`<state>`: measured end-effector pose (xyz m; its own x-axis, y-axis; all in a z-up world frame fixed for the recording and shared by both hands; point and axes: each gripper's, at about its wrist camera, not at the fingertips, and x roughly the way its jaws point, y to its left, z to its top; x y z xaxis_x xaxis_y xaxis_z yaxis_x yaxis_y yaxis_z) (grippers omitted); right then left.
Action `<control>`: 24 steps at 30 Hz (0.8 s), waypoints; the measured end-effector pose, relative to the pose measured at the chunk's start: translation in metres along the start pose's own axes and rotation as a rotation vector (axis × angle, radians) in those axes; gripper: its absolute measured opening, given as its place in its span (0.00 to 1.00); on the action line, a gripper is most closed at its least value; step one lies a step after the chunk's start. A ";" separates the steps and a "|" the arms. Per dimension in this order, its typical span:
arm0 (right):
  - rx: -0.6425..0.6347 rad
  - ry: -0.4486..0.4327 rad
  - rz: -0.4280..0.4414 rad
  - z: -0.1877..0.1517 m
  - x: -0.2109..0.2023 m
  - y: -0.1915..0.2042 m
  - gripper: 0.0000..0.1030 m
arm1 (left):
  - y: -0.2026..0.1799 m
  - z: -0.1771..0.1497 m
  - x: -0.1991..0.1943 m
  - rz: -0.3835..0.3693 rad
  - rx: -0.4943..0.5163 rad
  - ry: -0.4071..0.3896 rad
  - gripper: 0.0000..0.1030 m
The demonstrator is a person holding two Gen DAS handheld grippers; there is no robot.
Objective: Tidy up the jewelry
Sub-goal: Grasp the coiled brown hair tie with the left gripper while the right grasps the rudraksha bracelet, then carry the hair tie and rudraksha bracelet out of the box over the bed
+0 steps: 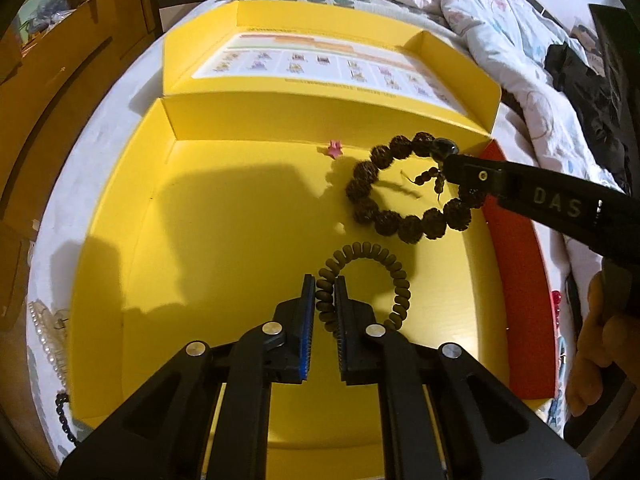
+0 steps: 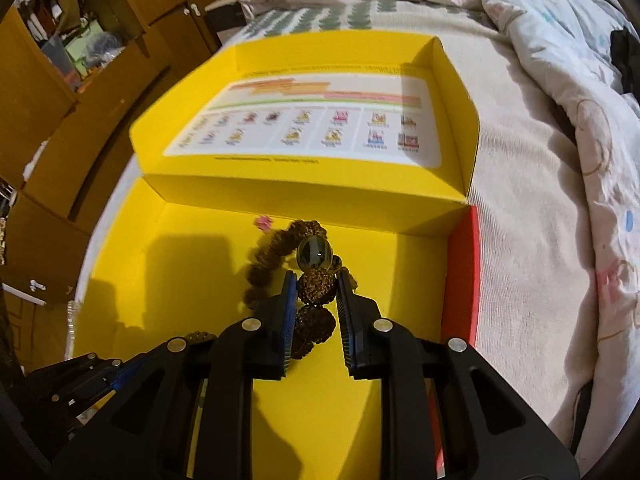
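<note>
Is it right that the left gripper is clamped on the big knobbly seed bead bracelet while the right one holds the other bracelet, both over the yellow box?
Not quite. The left gripper is clamped on the olive disc-bead bracelet, as the left wrist view shows. The knobbly seed bead bracelet is in the right gripper. Both are over the yellow box.
</note>
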<state>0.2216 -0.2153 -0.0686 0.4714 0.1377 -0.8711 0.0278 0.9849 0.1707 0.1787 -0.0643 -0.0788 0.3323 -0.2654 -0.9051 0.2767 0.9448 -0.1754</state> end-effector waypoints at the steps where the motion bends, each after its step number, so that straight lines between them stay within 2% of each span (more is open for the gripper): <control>1: 0.000 -0.007 0.008 0.000 -0.005 0.002 0.20 | 0.002 0.000 -0.004 -0.004 -0.005 -0.005 0.09; 15: -0.026 -0.098 0.031 -0.009 -0.078 0.031 0.20 | 0.026 -0.015 -0.073 -0.022 -0.034 -0.102 0.09; 20: -0.039 -0.136 0.041 -0.027 -0.117 0.040 0.20 | 0.028 -0.031 -0.097 -0.013 -0.012 -0.118 0.09; 24: -0.047 -0.168 0.048 -0.055 -0.154 0.043 0.20 | 0.039 -0.055 -0.115 -0.020 -0.011 -0.119 0.09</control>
<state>0.1018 -0.1886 0.0475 0.6123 0.1693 -0.7723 -0.0375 0.9819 0.1856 0.1017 0.0135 -0.0029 0.4319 -0.3049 -0.8488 0.2748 0.9409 -0.1981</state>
